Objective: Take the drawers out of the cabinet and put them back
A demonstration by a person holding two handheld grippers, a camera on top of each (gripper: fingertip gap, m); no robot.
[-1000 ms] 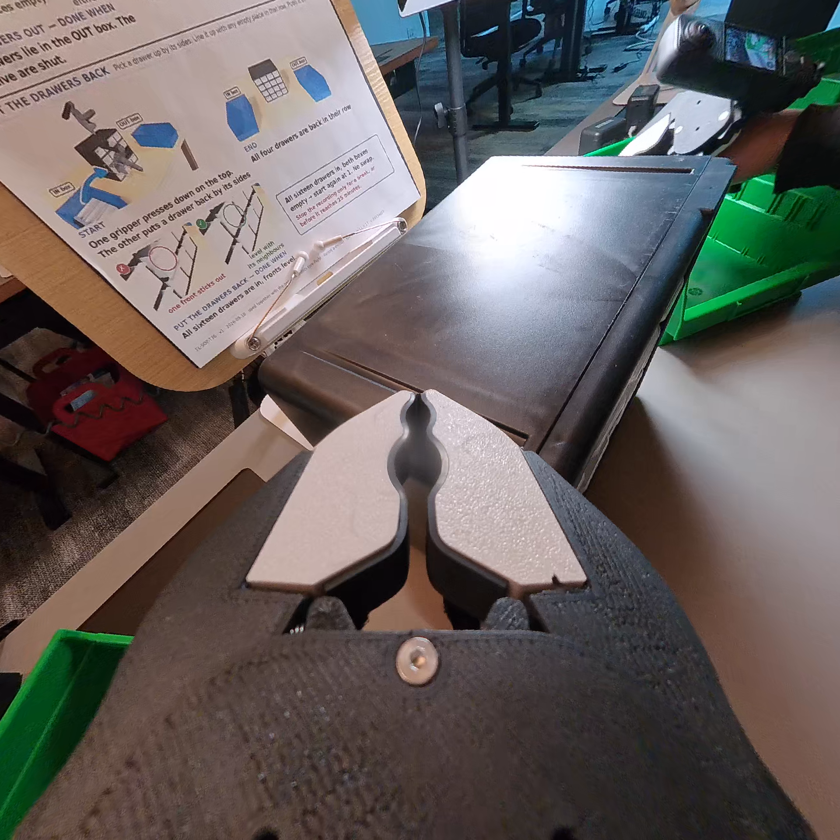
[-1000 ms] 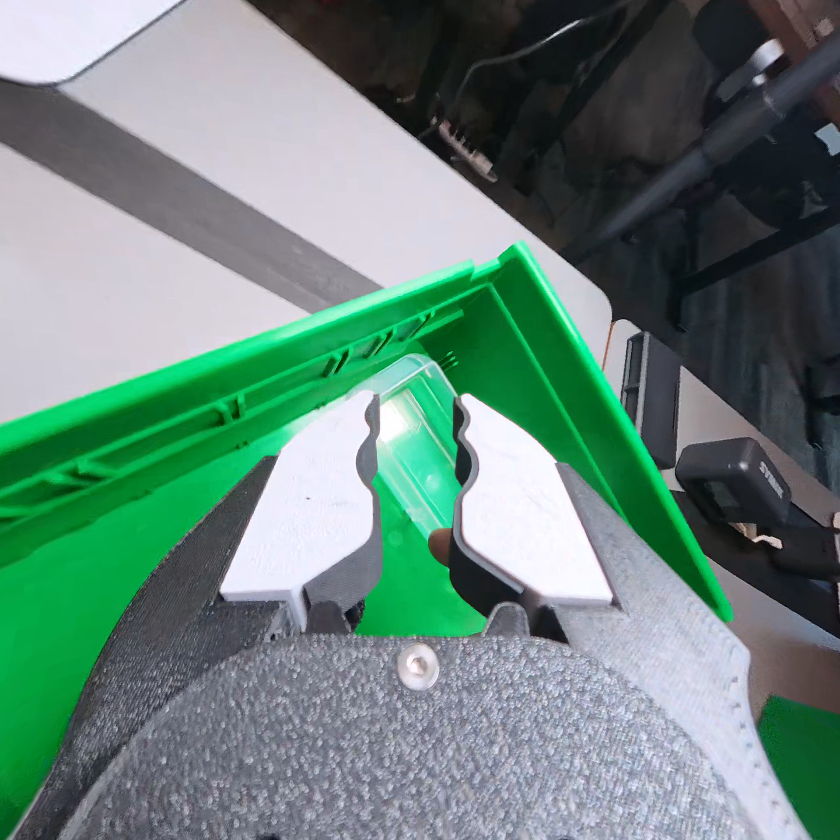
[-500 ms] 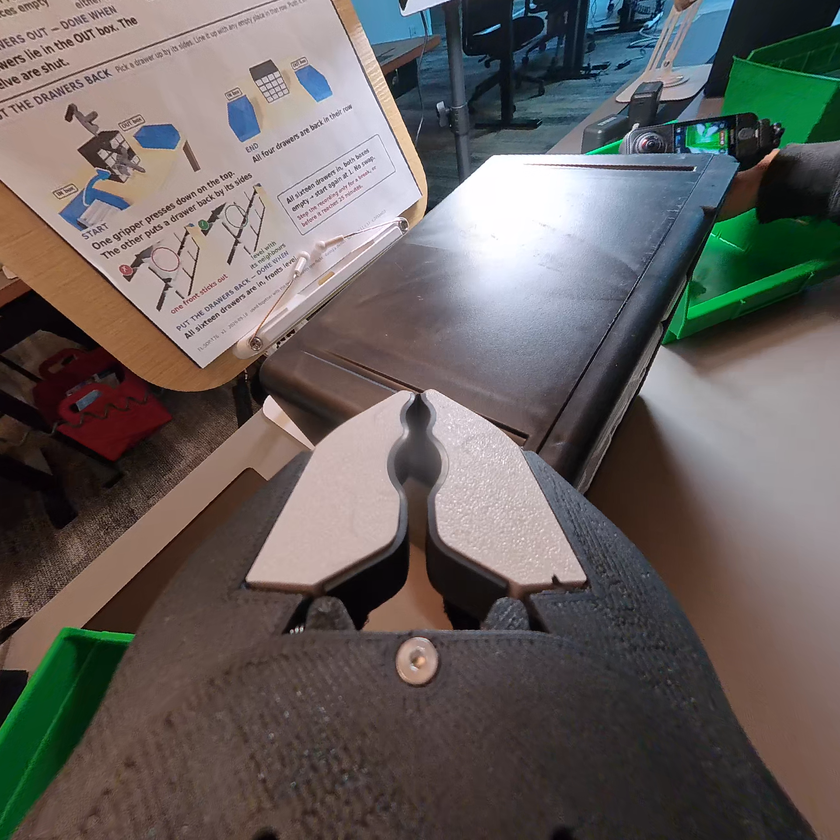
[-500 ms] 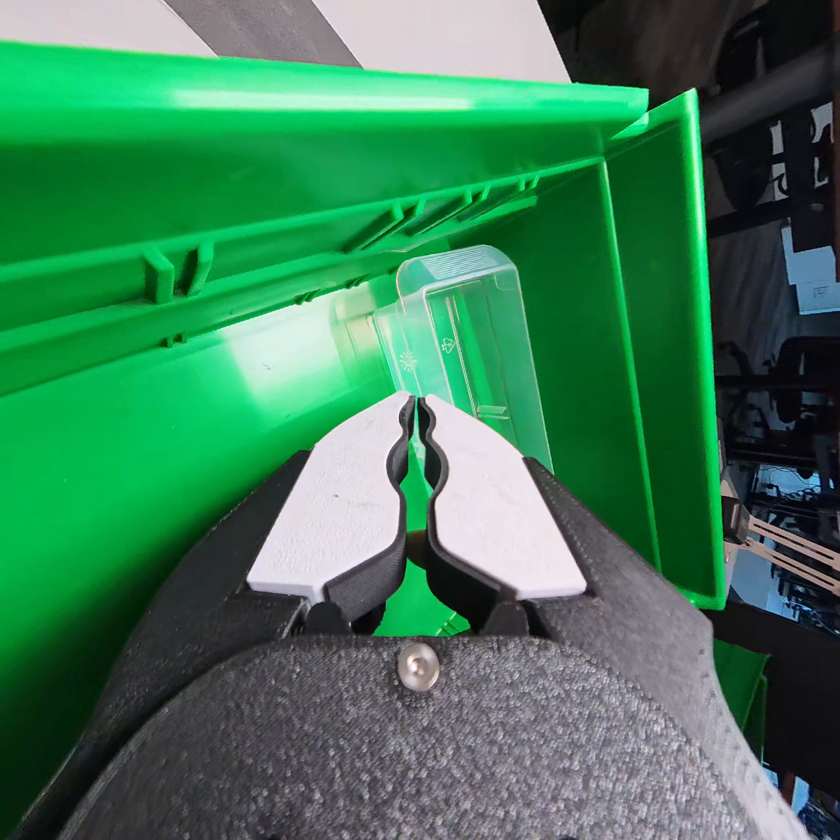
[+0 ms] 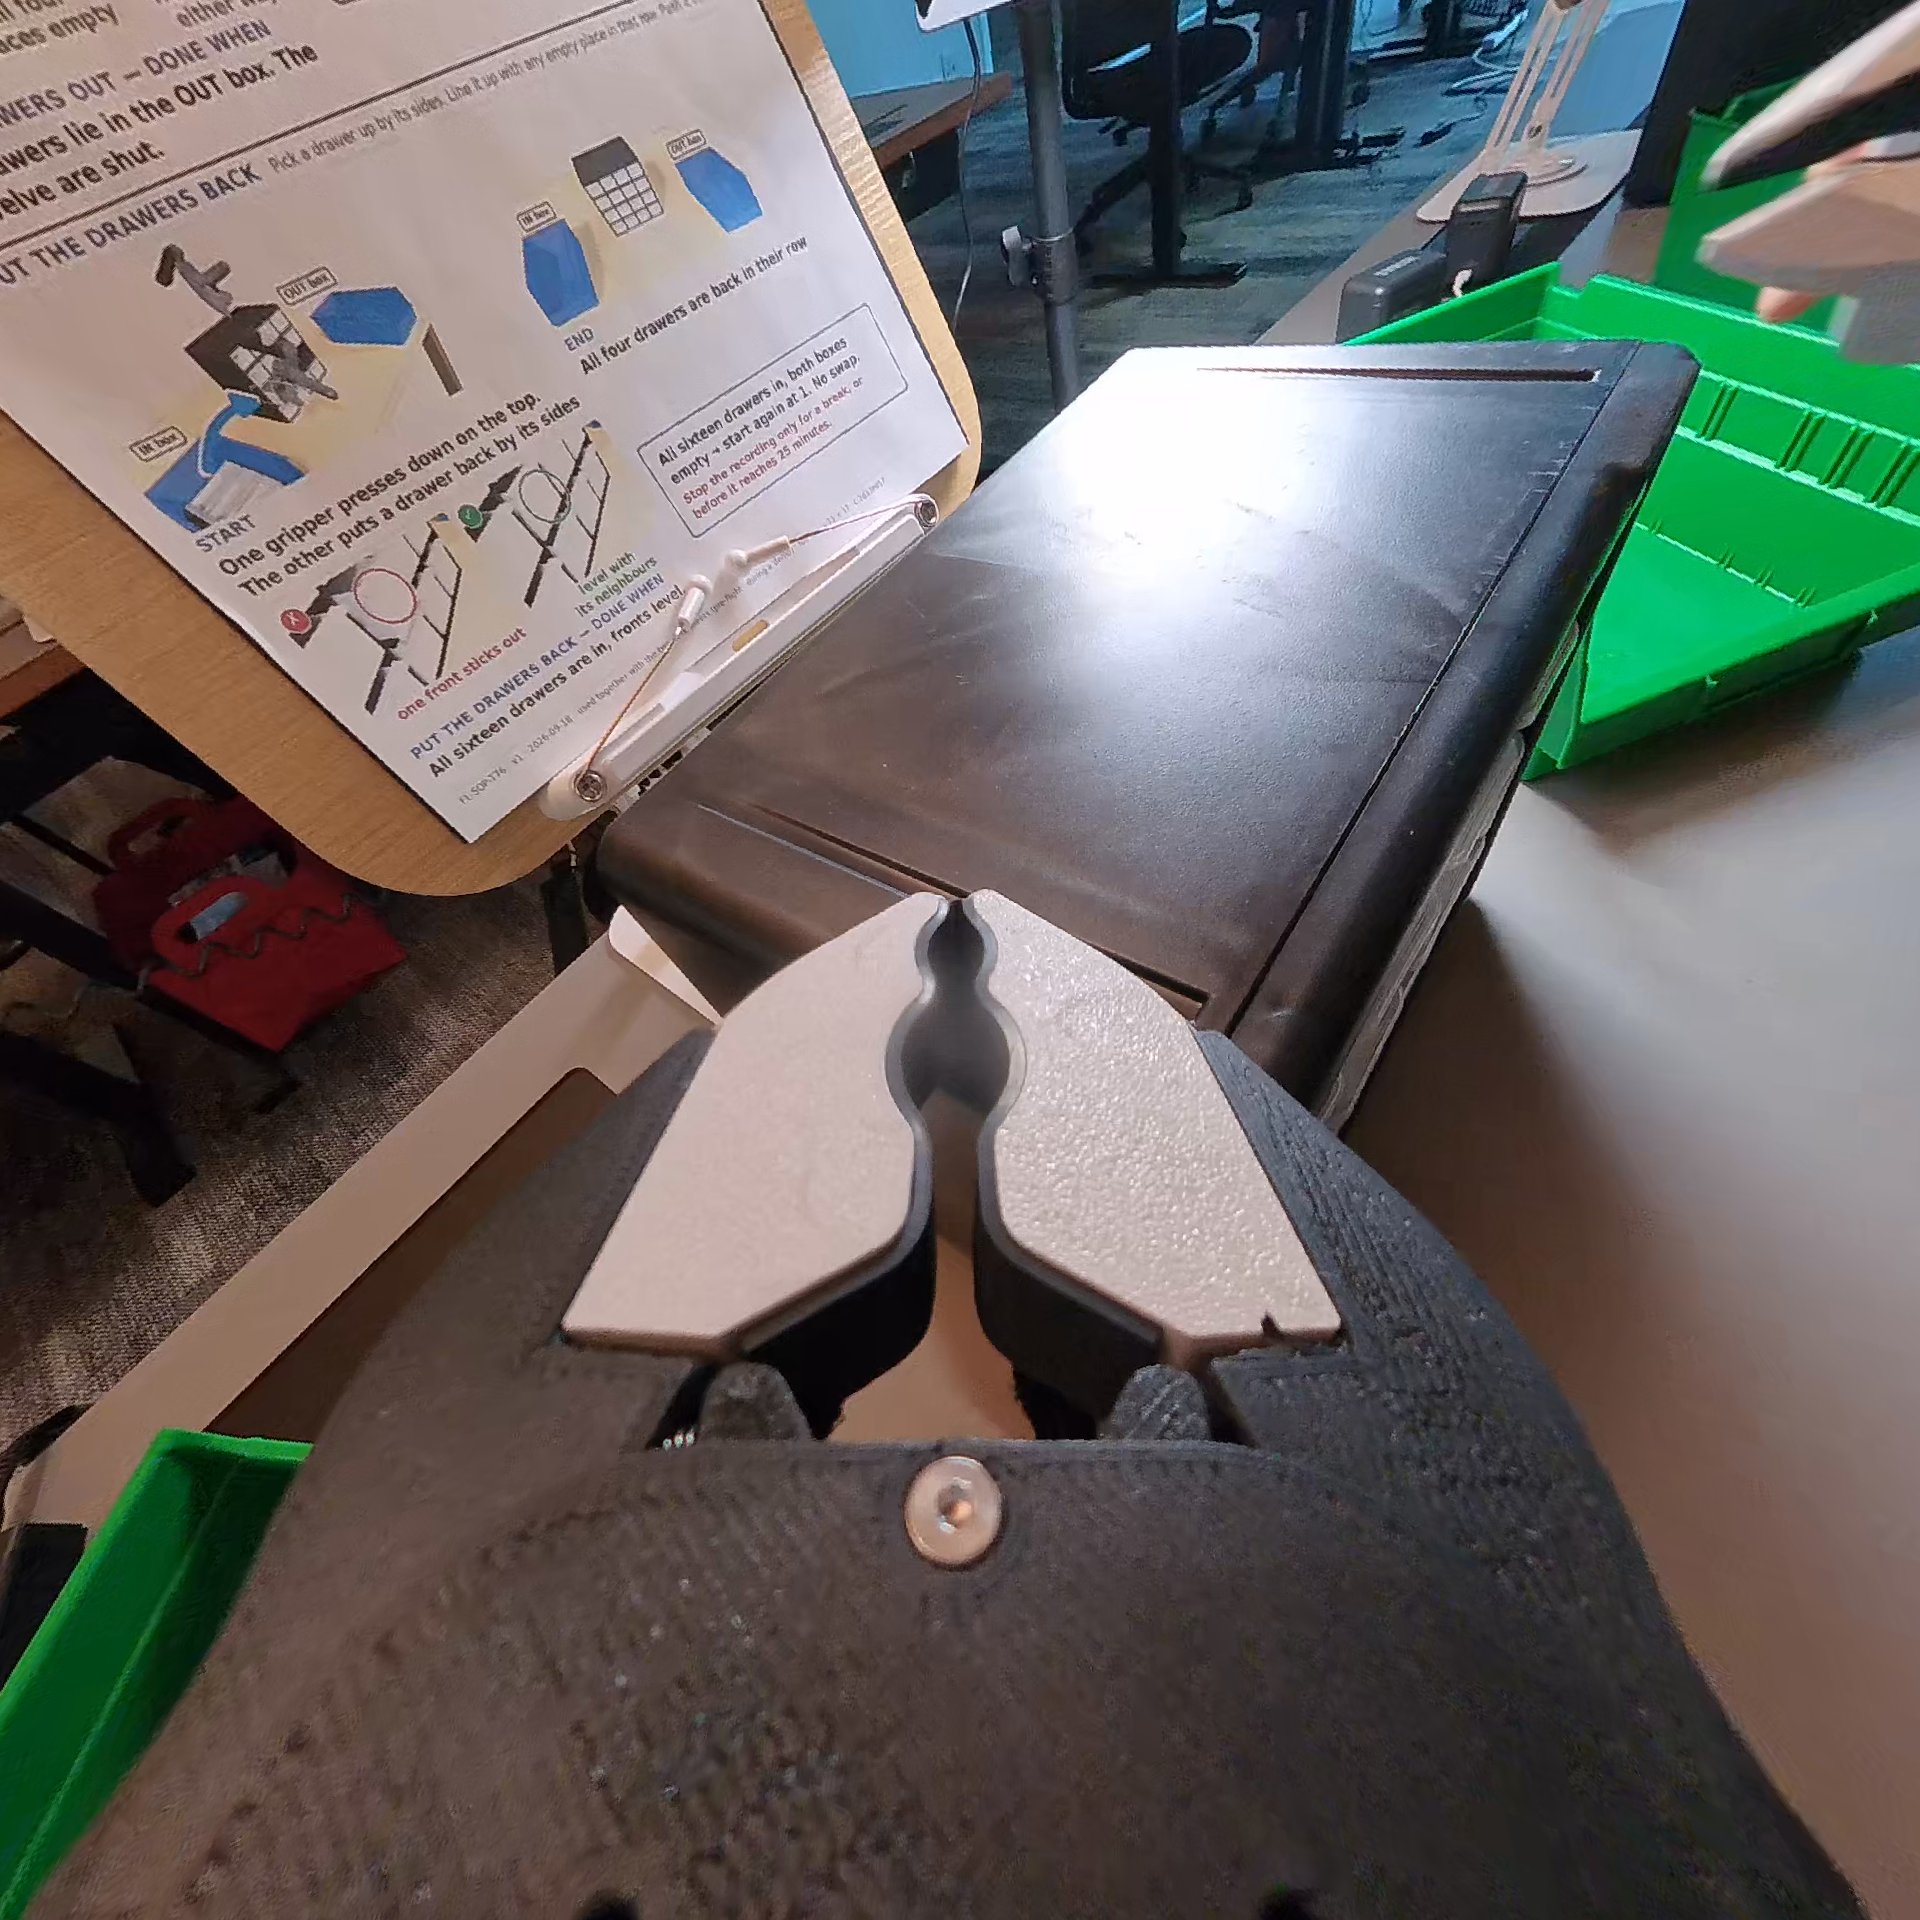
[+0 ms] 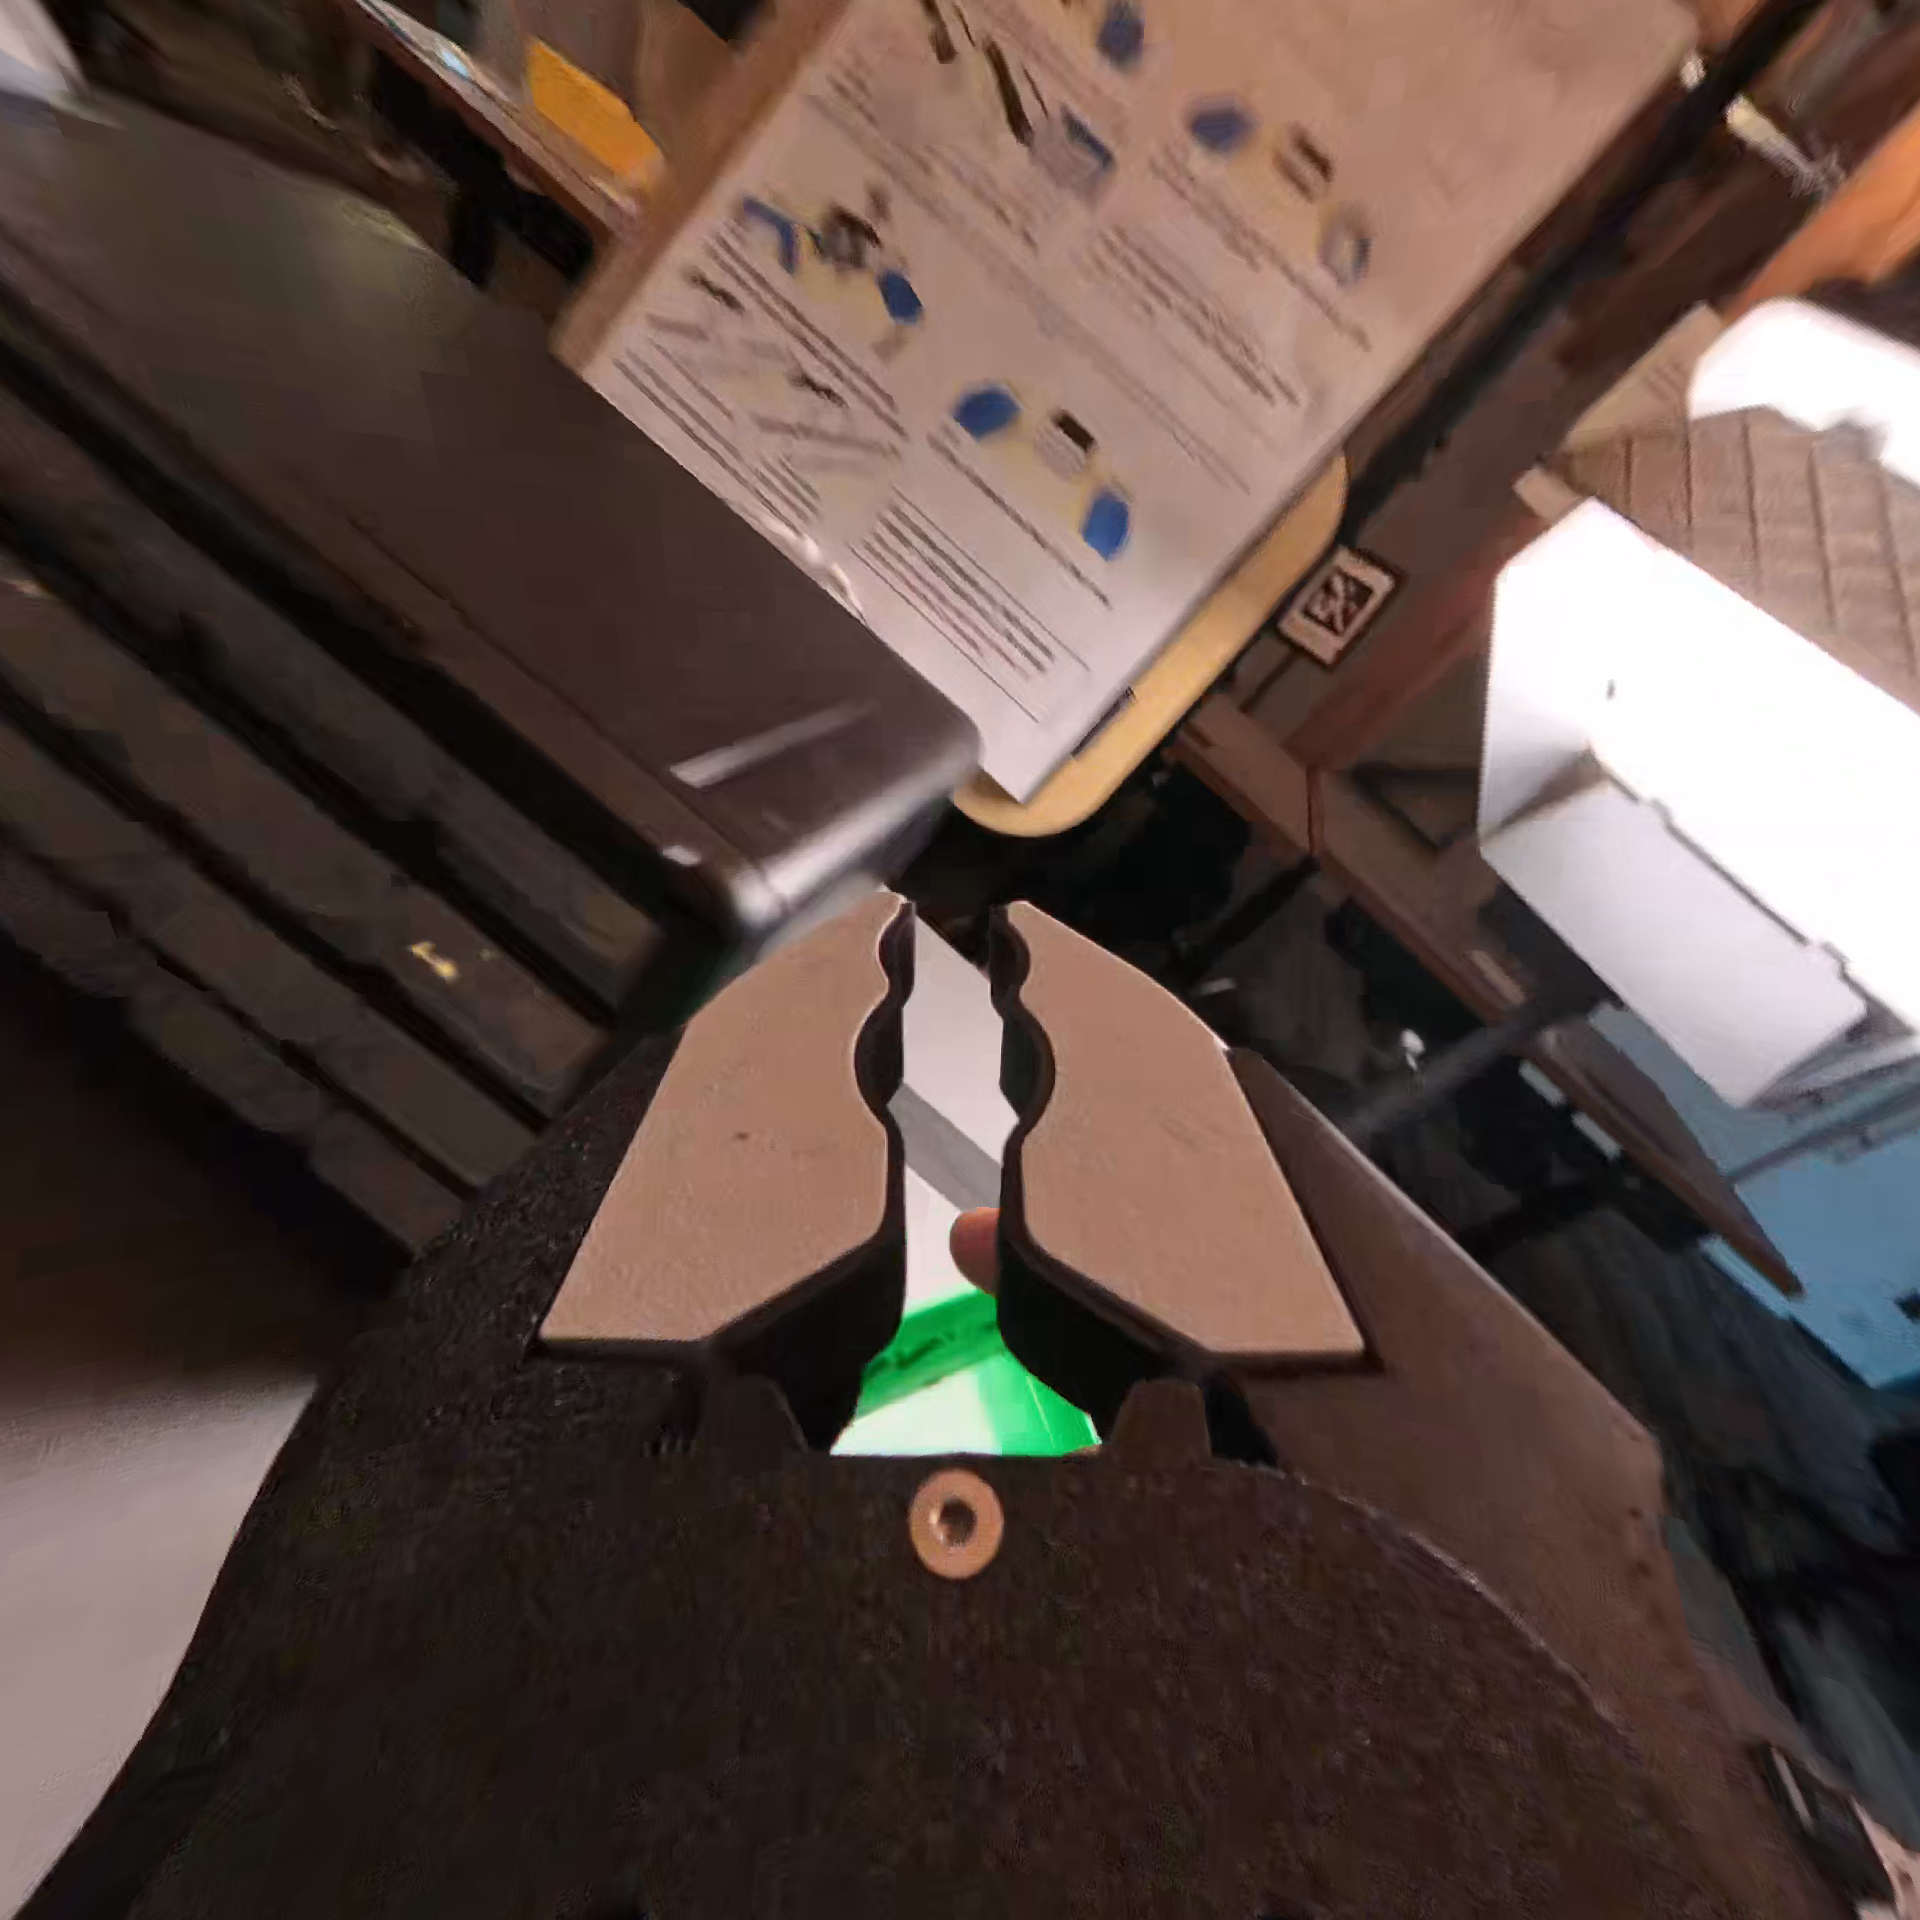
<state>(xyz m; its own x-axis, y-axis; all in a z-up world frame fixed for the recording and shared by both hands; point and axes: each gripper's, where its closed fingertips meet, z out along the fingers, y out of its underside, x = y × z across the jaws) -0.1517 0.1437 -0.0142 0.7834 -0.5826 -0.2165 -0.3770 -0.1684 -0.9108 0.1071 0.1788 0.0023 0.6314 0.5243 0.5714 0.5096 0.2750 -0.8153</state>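
The black cabinet [image 5: 1195,623] lies on the table, its top facing my left wrist view. My left gripper [image 5: 954,914] is shut and empty, its tips at the near corner of the cabinet top. My right gripper [image 6: 951,920] is slightly open with nothing between its fingers. It points at the cabinet's right end [image 6: 364,520], where the rows of drawer fronts [image 6: 312,935] show blurred. The right gripper also shows as a blur at the top right of the left wrist view [image 5: 1808,156], above the green bin. No loose drawer is in view.
A green bin [image 5: 1714,582] stands right of the cabinet, and another green bin [image 5: 94,1579] sits at the near left. An instruction sheet on a wooden board [image 5: 468,364] leans behind the cabinet. The grey table [image 5: 1662,1143] stretches to the right.
My right gripper has swung up out of the green bin, away from the clear drawer there, and now faces the cabinet with its fingers slightly parted. The left gripper has not moved.
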